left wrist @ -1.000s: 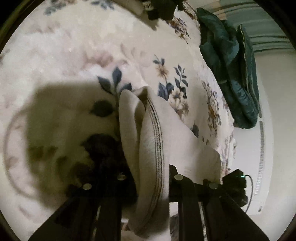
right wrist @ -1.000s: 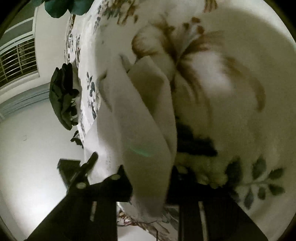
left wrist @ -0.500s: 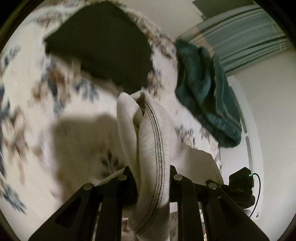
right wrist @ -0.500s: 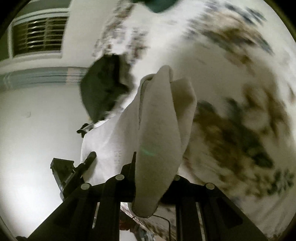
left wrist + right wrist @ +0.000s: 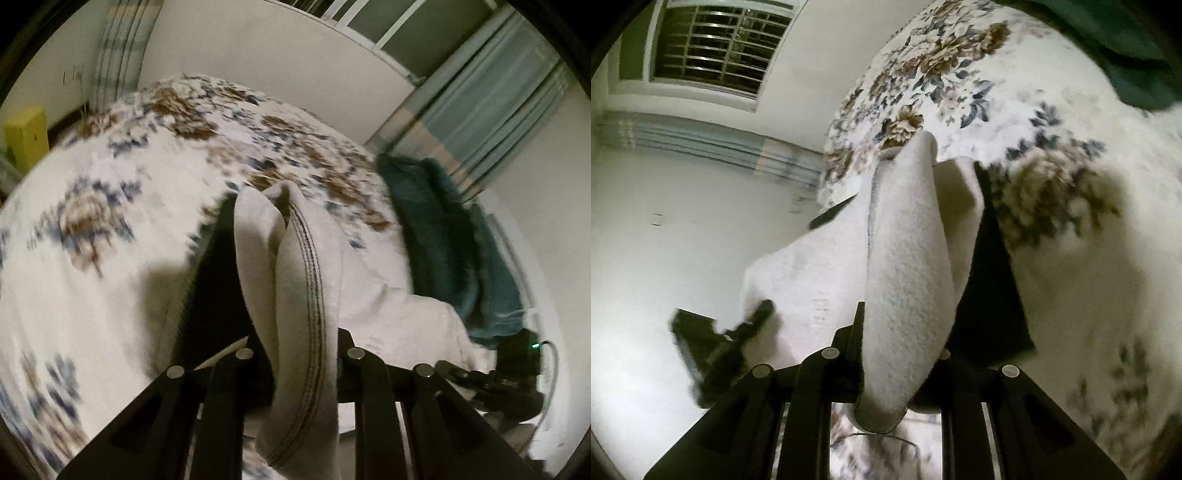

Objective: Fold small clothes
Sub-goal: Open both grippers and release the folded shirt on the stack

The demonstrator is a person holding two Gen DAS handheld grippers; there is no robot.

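A small cream-white garment with a dark-stitched hem [image 5: 306, 295] hangs bunched between the jaws of my left gripper [image 5: 299, 350], which is shut on it. The same garment [image 5: 905, 288] is pinched by my right gripper [image 5: 901, 354], also shut on it. The cloth stretches between the two grippers, lifted above the floral bedspread [image 5: 110, 229]. A black garment [image 5: 218, 280] lies on the bed behind the cream one and also shows in the right wrist view [image 5: 990, 295]. The right gripper shows at the left view's lower right [image 5: 517, 373].
A dark teal garment [image 5: 443, 240] lies on the bed at the right, also in the right wrist view's top corner [image 5: 1126, 44]. A yellow object [image 5: 26, 136] stands at the bed's far left. Walls, curtain and a barred window [image 5: 713, 44] lie beyond.
Both grippers have swung upward and forward with the cream garment, from looking down at the bedspread to looking across the bed toward the walls and the black garment.
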